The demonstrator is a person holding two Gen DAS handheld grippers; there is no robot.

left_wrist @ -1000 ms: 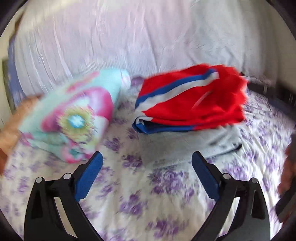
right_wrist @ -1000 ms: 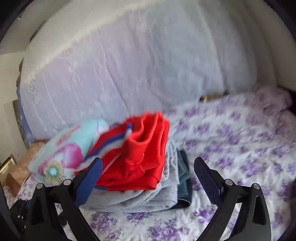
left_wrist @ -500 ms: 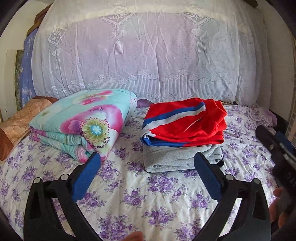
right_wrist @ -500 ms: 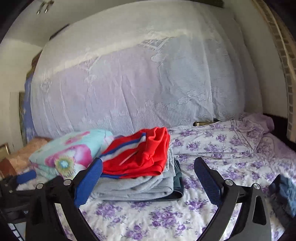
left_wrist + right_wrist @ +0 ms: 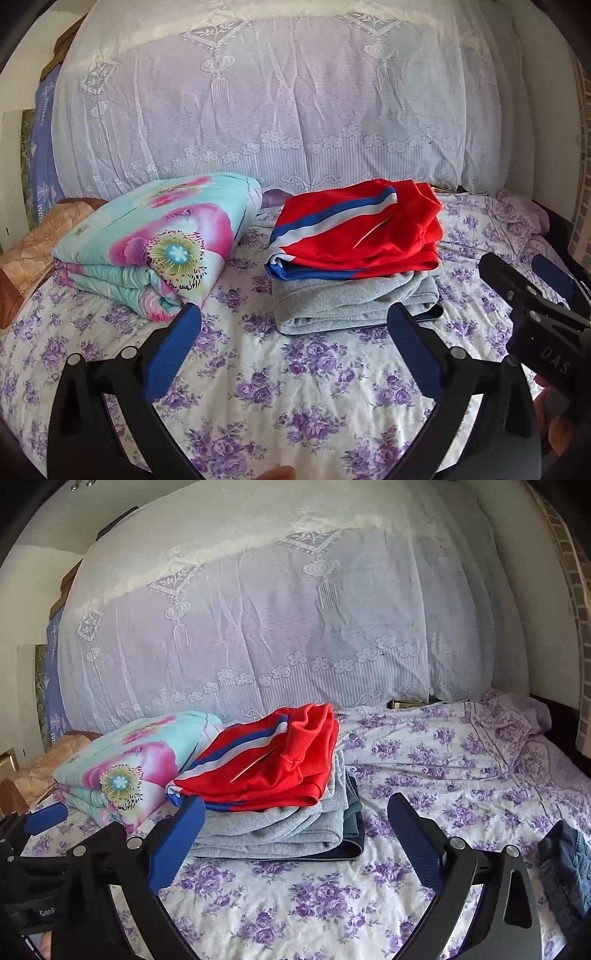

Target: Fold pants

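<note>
Folded red pants [image 5: 362, 236] with a blue and white stripe lie on top of a stack on the bed. Under them sits a folded grey garment [image 5: 351, 302], and a dark garment [image 5: 354, 827] lies at the bottom. My left gripper [image 5: 294, 314] is open and holds nothing, hovering in front of the stack and short of it. My right gripper [image 5: 295, 803] is also open and holds nothing, hovering near the stack's right corner. Dark blue denim cloth [image 5: 565, 864] lies crumpled at the right edge of the right wrist view.
A folded floral quilt [image 5: 147, 240] lies left of the stack, with a brown pillow [image 5: 33, 251] beyond it. The bed sheet [image 5: 314, 387] has purple flowers. A white lace curtain [image 5: 295, 110] hangs behind the bed. The right gripper [image 5: 521, 266] shows at the right of the left wrist view.
Both views have drawn back from the stack and steadied. The right gripper has come into the left wrist view at the right. Both grippers stay open.
</note>
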